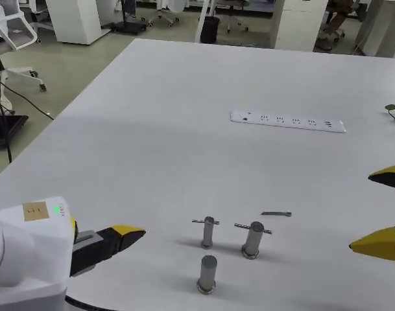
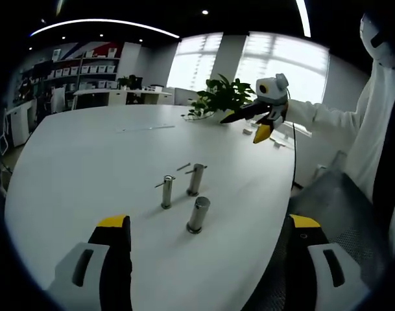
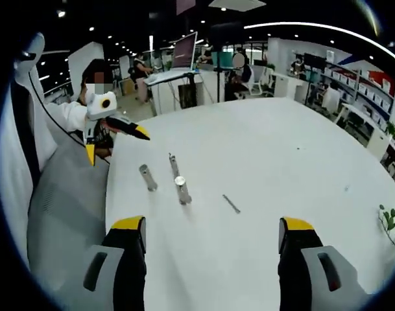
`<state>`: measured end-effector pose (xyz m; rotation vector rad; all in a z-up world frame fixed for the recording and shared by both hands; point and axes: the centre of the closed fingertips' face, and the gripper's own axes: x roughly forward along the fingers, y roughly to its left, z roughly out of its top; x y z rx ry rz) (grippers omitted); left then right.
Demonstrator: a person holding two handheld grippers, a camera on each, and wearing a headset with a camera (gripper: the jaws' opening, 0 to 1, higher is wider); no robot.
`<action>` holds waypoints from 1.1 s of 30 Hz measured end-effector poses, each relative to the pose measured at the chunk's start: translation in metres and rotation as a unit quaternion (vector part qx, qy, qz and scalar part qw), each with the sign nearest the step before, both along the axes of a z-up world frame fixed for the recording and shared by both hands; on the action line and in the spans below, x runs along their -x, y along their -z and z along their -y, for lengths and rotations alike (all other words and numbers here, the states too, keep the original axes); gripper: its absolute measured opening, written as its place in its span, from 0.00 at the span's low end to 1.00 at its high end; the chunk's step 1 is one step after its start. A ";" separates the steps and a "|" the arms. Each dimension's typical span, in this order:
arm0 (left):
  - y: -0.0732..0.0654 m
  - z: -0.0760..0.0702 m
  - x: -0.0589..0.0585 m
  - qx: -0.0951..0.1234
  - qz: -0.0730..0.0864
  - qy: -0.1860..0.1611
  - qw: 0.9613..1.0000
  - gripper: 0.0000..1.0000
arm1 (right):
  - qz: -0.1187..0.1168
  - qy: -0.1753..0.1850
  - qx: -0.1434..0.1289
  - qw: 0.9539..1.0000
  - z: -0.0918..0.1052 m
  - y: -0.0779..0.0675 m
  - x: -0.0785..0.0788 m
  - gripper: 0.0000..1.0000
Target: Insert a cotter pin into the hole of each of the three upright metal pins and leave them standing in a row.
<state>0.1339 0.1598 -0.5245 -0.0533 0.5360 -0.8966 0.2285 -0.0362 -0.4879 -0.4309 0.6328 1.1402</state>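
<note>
Holding left gripper (image 2: 208,222) and right gripper (image 1: 362,210), jaws released, flanking three upright metal pins (image 1: 252,240) at lower centre beside a loose cotter pin (image 1: 276,213).

Your white tabletop (image 1: 152,129) carries 3 upright metal pins near its front edge. 2 stand side by side, the left pin (image 1: 207,234) and the right pin (image 1: 252,241), each with a cotter pin crosswise through its top. 1 bare pin (image 1: 207,275) stands just in front of them. A loose cotter pin (image 1: 276,214) lies flat just behind the right pin. Farther back lies a white power strip (image 1: 287,121).
</note>
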 end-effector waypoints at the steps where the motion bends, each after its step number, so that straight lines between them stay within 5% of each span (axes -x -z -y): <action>1: 0.000 -0.002 0.000 -0.001 -0.001 -0.001 1.000 0.99 | -0.001 -0.008 0.001 1.000 -0.005 -0.001 0.000 0.81; 6: -0.001 -0.011 -0.003 -0.002 -0.001 -0.010 1.000 0.99 | 0.002 -0.053 0.048 0.997 -0.016 0.010 -0.005 0.70; 8: -0.004 -0.014 -0.005 0.002 -0.001 -0.015 1.000 0.99 | 0.020 -0.054 0.076 0.995 -0.016 0.015 -0.015 0.69; 11: -0.006 -0.017 -0.006 0.003 0.002 -0.018 1.000 0.99 | -0.002 -0.060 0.083 0.995 -0.013 0.024 -0.027 0.66; 24: -0.001 -0.024 -0.003 0.000 -0.003 -0.029 1.000 0.99 | -0.031 -0.106 0.144 0.983 -0.027 0.053 -0.044 0.43; 28: 0.003 -0.023 -0.002 -0.021 0.007 -0.030 0.999 0.99 | -0.030 -0.115 0.157 0.980 -0.033 0.064 -0.052 0.38; 33: 0.002 -0.017 0.000 -0.004 0.002 -0.031 1.000 0.99 | -0.056 -0.125 0.173 0.975 -0.040 0.085 -0.058 0.27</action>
